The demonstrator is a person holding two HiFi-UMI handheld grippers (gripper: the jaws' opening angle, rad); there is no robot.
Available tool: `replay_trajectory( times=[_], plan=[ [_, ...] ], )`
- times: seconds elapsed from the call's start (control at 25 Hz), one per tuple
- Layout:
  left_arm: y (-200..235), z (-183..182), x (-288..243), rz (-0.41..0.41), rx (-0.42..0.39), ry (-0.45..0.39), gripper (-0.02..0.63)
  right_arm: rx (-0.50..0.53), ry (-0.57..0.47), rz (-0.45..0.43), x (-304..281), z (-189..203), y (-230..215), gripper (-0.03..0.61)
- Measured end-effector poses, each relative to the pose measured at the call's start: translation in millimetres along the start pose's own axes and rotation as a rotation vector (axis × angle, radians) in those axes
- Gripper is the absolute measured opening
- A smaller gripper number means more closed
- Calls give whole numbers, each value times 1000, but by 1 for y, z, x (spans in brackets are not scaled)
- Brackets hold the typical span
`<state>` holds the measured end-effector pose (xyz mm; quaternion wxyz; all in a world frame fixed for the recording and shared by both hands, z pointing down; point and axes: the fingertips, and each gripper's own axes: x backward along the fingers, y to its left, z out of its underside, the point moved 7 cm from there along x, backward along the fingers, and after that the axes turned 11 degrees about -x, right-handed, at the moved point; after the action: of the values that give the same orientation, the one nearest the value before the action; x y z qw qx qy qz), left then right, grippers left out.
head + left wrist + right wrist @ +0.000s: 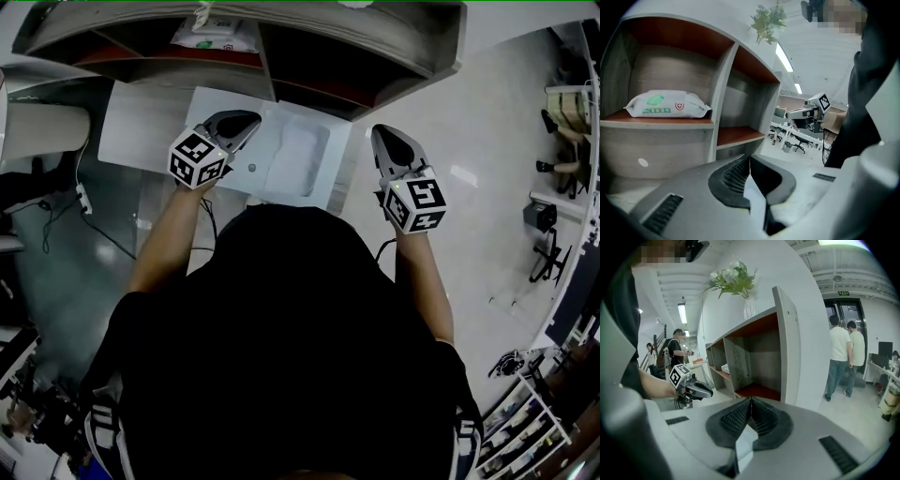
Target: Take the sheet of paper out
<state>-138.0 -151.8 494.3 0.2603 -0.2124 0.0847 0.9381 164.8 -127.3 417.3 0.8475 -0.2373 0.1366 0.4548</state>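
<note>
White plastic, by the look of it, formed the flat box (295, 155) that lay on the desk (131, 131) right in front of the shelf unit (267, 56), with a shallow rectangular recess in its top. No loose sheet of paper could be made out in any view; I judged that it lay in or on that box, directly below the shelf unit's open compartments, but the frames did not settle it. A soft pack of wipes (214, 33) sat in the shelf unit's left compartment, while the compartment beside it looked bare. The left tongs (246, 122) hung over the box's left part, just in front of the shelf unit, with its ribbed pads pressed together and nothing between them. The right tongs (381, 134) was off the box, in front of the shelf unit's right end, likewise closed tip to tip and holding nothing. The step in hand looked like the approach, with both tools brought toward the box and no contact with the paper made so far. The next move would call for one pair of tongs to spread its pads, come down to an edge of the sheet and pinch it lightly, since thin paper lying flat gives little to catch and creases easily. The other could steady the box if it tended to slide.
</note>
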Motion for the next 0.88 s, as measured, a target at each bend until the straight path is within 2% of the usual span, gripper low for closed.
replay_trajectory(
  times=[0.16, 0.32, 0.48, 0.88],
  plan=[
    [1, 18, -17, 31, 50, 24, 21, -4, 25, 0, -1, 11, -2, 14],
    [4, 38, -35, 52, 57, 75, 21, -16, 52, 3, -1, 23, -5, 14],
    [8, 66, -49, 57, 69, 90, 21, -45, 75, 5, -2, 37, -6, 14],
    [-4, 121, -78, 154, 112, 162, 28, -88, 143, 62, 10, 74, -22, 14]
  ],
)
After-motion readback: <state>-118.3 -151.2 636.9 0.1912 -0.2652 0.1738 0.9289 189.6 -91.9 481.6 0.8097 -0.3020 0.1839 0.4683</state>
